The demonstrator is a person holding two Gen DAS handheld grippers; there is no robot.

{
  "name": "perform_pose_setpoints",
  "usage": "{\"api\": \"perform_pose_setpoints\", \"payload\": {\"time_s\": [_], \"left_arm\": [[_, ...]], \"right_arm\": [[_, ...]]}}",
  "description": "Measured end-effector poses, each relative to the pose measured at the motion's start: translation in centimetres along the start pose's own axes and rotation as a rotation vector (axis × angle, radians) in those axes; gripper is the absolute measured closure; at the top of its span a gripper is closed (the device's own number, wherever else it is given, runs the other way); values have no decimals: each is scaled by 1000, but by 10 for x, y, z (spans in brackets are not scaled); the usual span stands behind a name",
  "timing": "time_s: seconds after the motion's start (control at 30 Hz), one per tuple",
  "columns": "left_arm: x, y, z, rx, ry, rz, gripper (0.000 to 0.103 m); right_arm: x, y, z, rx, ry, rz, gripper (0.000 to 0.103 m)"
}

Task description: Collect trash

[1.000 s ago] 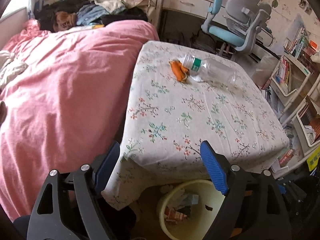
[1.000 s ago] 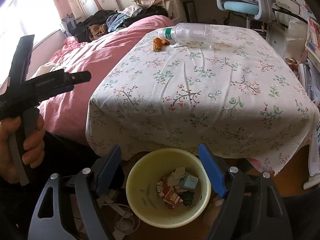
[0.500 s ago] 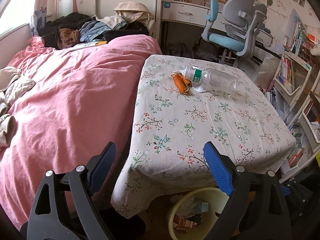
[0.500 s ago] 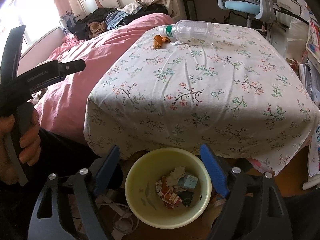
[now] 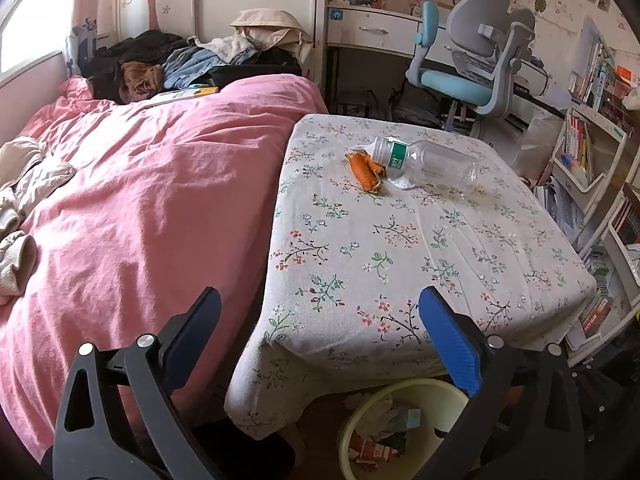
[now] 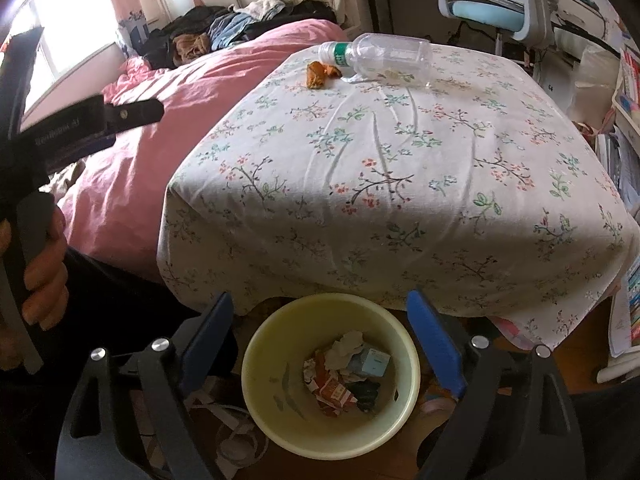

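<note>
A clear plastic bottle (image 5: 426,160) with a green label lies on its side at the far end of the floral-cloth table (image 5: 400,248). An orange wrapper (image 5: 366,170) lies right beside its neck. Both also show in the right wrist view: the bottle (image 6: 380,54) and the wrapper (image 6: 318,73). A pale yellow bin (image 6: 280,384) with trash in it stands on the floor at the table's near edge. My left gripper (image 5: 320,320) is open and empty near the table's front corner. My right gripper (image 6: 318,324) is open and empty above the bin.
A bed with a pink cover (image 5: 140,200) runs along the table's left side, clothes piled at its head. A blue-grey desk chair (image 5: 476,64) stands behind the table. Shelves with books (image 5: 588,152) stand to the right. The left gripper's body (image 6: 60,132) shows at the right view's left.
My left gripper has risen and tilted up, so more of the room shows and the bin sits lower. My right gripper has barely moved. Both stay open.
</note>
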State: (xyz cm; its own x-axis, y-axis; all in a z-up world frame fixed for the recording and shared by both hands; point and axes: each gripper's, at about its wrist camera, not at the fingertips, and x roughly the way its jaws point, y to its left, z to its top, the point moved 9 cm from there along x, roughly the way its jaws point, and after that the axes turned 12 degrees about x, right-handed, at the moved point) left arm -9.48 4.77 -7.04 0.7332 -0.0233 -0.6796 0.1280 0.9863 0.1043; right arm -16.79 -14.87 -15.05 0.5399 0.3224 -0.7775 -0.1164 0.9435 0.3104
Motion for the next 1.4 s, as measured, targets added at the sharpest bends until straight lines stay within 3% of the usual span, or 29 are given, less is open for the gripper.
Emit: {"api": "perform_pose_setpoints", "payload": {"time_s": [1.4], "left_arm": [[1, -2, -1, -8, 9, -22, 7]], "right_arm": [[16, 13, 1, -33, 12, -34, 14]]}}
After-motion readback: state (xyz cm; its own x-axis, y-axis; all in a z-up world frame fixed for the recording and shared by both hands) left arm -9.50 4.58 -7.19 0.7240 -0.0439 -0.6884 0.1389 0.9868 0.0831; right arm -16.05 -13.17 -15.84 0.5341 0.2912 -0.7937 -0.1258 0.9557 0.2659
